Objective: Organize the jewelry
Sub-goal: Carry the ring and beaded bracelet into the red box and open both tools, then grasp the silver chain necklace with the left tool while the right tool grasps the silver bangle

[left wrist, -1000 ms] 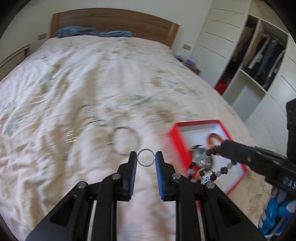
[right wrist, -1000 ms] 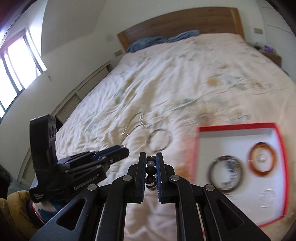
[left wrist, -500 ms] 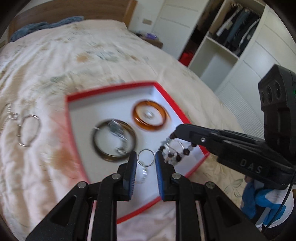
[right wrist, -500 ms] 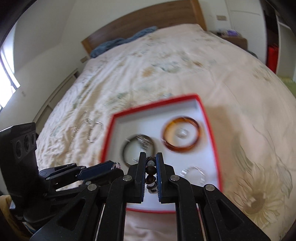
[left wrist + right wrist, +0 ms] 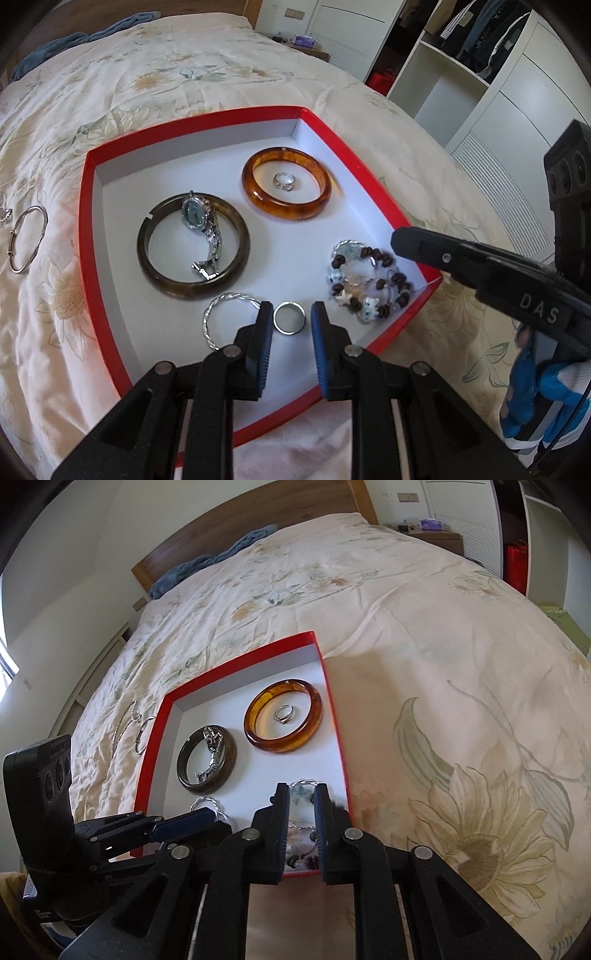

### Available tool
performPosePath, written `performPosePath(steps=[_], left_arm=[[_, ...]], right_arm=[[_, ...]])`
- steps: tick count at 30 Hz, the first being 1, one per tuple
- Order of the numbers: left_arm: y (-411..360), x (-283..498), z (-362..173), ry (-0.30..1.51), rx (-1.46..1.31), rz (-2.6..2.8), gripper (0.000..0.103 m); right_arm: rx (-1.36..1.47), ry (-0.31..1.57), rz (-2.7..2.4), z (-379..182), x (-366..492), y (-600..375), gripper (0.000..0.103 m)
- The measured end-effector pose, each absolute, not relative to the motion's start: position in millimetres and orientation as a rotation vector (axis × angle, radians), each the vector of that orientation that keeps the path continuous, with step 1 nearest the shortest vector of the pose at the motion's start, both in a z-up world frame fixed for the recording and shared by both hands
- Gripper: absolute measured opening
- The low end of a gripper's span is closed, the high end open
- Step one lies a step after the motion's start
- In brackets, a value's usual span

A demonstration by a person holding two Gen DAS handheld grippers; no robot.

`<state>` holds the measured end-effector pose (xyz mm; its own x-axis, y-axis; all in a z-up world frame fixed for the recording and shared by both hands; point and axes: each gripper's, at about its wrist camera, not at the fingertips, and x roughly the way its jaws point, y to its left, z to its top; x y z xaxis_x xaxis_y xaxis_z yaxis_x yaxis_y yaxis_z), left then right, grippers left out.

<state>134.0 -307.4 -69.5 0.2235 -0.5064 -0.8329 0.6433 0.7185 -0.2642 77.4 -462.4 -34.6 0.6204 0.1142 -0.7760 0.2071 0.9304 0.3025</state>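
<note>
Both pairs of jaws stand parted with nothing clamped: the left gripper (image 5: 290,323) frames a plain silver ring (image 5: 289,317) that lies on the box floor with a gap on each side, and the right gripper (image 5: 301,812) hangs over the beaded bracelet (image 5: 369,280), its pads clear of the beads in the right wrist view. Under everything spreads the bed (image 5: 406,590), its cream quilt printed with sunflowers, with a wooden headboard (image 5: 240,528) and blue pillows (image 5: 210,561) at the far end and a white wardrobe (image 5: 480,92) off to the right. On the quilt sits the red box (image 5: 85,236) with a white lining. Inside it, at the far right, lies an amber bangle (image 5: 286,182) with a small stone ring (image 5: 283,181) inside its circle; to the left of that a dark olive bangle (image 5: 192,243) surrounds a silver wristwatch (image 5: 201,230), whose band crosses to the bangle's near rim. Nearer, a twisted silver bracelet (image 5: 225,319) lies just left of the left gripper, the silver ring next to it, and the beaded bracelet in the near right corner. Outside the box, on the quilt to the left, rest a thin silver bangle (image 5: 27,238) and, farther off, a silver chain (image 5: 125,723).
</note>
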Motion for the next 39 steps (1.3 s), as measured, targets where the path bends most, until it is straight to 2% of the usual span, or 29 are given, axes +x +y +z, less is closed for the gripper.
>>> performPosePath(steps=[2, 4, 7, 10, 17, 19, 21, 23, 31, 39], left_arm=[[-307.4, 132.1, -64.6, 1.079, 0.147, -0.792, 0.02], [-307.3, 128.8, -56.9, 1.063, 0.153, -0.778, 0.02], [-303.5, 119.2, -39.9, 1.024, 0.158, -0.752, 0.027], [-298.4, 106.1, -18.8, 0.974, 0.169, -0.723, 0.029], [-278.4, 71.8, 23.5, 0.901, 0.191, -0.668, 0.03], [-272.0, 63.7, 32.3, 0.889, 0.192, -0.658, 0.032], [-260.3, 54.0, 41.4, 0.873, 0.187, -0.646, 0.039], [-245.7, 45.2, 48.4, 0.859, 0.178, -0.629, 0.04], [-164.1, 38.5, 40.9, 0.887, 0.099, -0.529, 0.04], [-78.2, 79.0, 18.7, 0.908, 0.03, -0.376, 0.04]], right_arm=[[0.382, 0.896, -0.059, -29.9, 73.2, -462.2, 0.026], [0.379, 0.885, -0.064, -24.0, 69.0, -463.0, 0.027], [0.375, 0.863, -0.076, -10.4, 60.0, -461.8, 0.028], [0.365, 0.848, -0.083, -0.1, 51.5, -459.5, 0.03], [0.311, 0.806, -0.086, 37.1, 15.4, -436.8, 0.031], [0.305, 0.797, -0.082, 45.4, 5.9, -428.0, 0.031], [0.301, 0.791, -0.075, 51.8, 0.2, -419.9, 0.031], [0.291, 0.784, -0.058, 59.4, -7.6, -406.2, 0.031], [0.235, 0.792, 0.016, 70.3, -14.5, -346.1, 0.031], [0.184, 0.836, 0.102, 60.1, 26.2, -289.5, 0.036]])
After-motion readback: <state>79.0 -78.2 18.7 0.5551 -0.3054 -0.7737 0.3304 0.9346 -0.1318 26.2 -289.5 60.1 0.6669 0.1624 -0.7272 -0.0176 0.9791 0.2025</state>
